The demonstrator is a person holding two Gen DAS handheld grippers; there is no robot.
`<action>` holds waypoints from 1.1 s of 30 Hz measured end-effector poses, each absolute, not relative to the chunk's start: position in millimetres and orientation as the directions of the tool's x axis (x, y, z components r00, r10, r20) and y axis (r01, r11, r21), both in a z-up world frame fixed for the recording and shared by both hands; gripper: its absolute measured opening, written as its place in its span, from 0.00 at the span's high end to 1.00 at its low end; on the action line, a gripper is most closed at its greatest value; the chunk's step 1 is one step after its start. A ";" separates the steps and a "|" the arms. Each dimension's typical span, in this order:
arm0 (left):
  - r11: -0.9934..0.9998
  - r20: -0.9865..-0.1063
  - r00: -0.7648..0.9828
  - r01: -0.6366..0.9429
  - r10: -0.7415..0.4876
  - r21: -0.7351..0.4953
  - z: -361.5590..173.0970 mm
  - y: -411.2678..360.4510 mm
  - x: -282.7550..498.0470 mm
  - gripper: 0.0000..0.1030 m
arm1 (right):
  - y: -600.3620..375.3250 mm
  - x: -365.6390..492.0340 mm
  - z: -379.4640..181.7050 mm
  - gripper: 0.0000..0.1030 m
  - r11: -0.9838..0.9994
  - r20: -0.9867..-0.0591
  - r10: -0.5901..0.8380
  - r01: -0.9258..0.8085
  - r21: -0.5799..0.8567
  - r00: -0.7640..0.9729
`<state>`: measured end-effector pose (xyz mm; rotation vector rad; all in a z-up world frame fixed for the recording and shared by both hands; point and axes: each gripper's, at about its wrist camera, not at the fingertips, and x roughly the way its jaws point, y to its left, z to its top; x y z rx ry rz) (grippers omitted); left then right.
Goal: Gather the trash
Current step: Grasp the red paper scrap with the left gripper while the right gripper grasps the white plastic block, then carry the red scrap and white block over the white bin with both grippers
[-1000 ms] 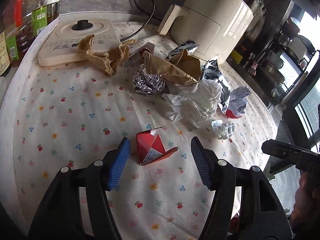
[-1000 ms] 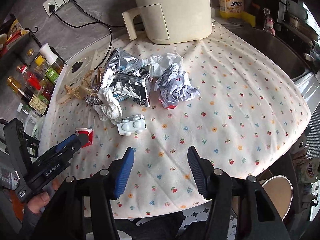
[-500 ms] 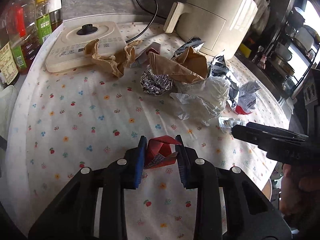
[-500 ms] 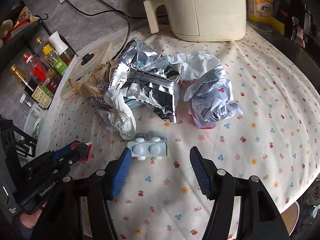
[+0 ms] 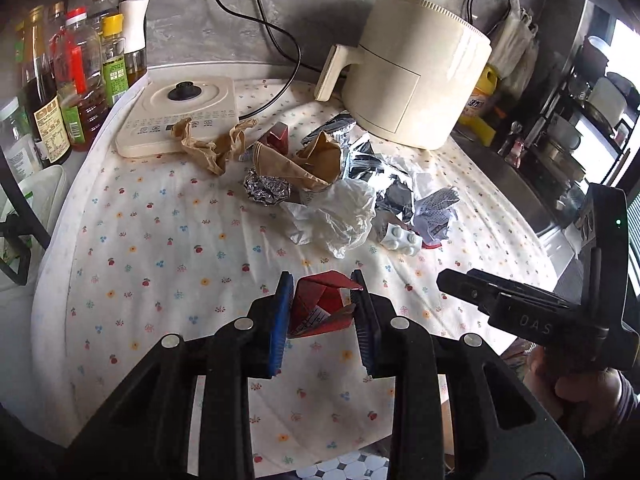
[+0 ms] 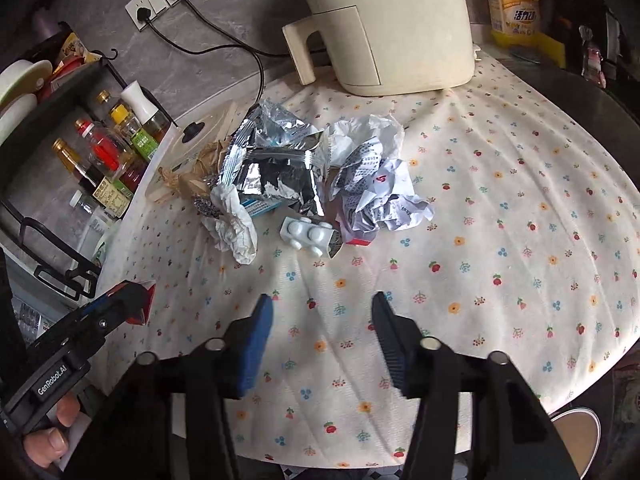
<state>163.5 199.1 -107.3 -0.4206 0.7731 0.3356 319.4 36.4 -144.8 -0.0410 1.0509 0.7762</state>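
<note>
Red carton scrap [image 5: 320, 306] sits clenched in my left tongs [image 5: 322, 304], a grip only my left camera shows face-on; from the right camera it is mostly hidden behind the tong fingers. My right tongs [image 6: 322, 334] are spreading with nothing between them, the white blister pack [image 6: 308, 236] just ahead. Beyond it lie crumpled paper [image 6: 376, 188] and a foil bag [image 6: 272, 172]. Floral cloth covers the surface [image 6: 520, 240]; the cream appliance [image 6: 384, 24] is cut off at the top.
</note>
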 end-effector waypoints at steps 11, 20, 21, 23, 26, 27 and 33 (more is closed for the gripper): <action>0.855 -0.719 0.679 -0.453 0.148 -0.253 -112.3 237.7 167.9 0.72 | 97.1 339.1 -166.3 0.41 0.774 -0.827 0.492 -0.572 0.272 0.272; 0.879 -0.691 0.710 -0.407 0.134 -0.247 -97.4 249.8 177.7 0.71 | 88.2 326.5 -153.0 0.59 0.753 -0.794 0.538 -0.585 0.303 0.282; 0.883 -0.688 0.714 -0.398 0.127 -0.249 -95.6 246.9 178.9 0.71 | 82.2 323.0 -149.2 0.59 0.751 -0.788 0.547 -0.581 0.313 0.283; 0.889 -0.682 0.723 -0.379 0.112 -0.256 -92.5 240.2 181.0 0.71 | 67.8 315.1 -141.4 0.59 0.751 -0.776 0.559 -0.575 0.324 0.294; 0.903 -0.672 0.735 -0.344 0.088 -0.257 -87.4 223.0 185.1 0.71 | 40.5 303.4 -129.7 0.59 0.754 -0.756 0.576 -0.560 0.344 0.312; 0.909 -0.670 0.738 -0.330 0.080 -0.256 -86.2 216.2 186.5 0.71 | 30.5 299.5 -125.6 0.59 0.756 -0.748 0.580 -0.555 0.347 0.322; 0.940 -0.671 0.741 -0.221 -0.012 -0.260 -83.2 160.3 202.2 0.71 | -44.4 282.0 -111.6 0.59 0.804 -0.735 0.554 -0.479 0.352 0.390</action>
